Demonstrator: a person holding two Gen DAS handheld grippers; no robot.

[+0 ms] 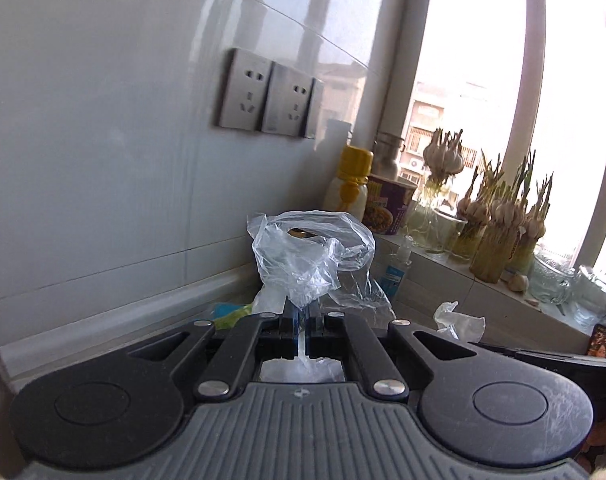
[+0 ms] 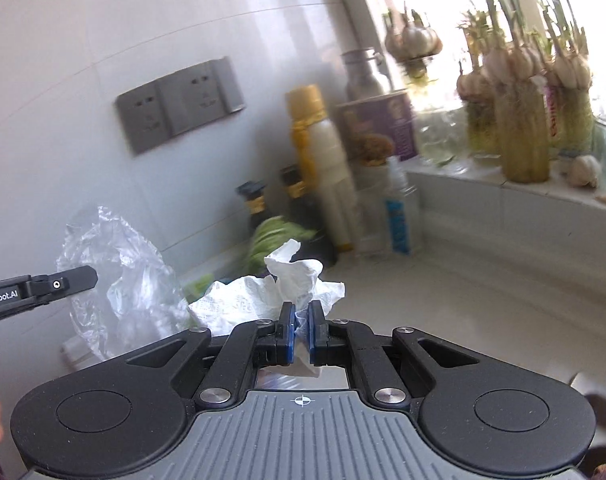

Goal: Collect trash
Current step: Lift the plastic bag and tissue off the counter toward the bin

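My left gripper is shut on a clear crumpled plastic bag, which billows up above the blue pads and hangs in the air before the tiled wall. In the right wrist view the same plastic bag shows at the left, pinched by the left gripper that comes in from the edge. My right gripper is shut on a crumpled white paper tissue, which bunches up over and left of its fingertips. The tissue also peeks in at the right of the left wrist view.
A yellow-capped white bottle, dark bottles, a purple noodle cup and a small clear bottle stand in the corner. Green wrappers lie by them. Jars of sprouting garlic line the window sill. Wall sockets sit above the counter.
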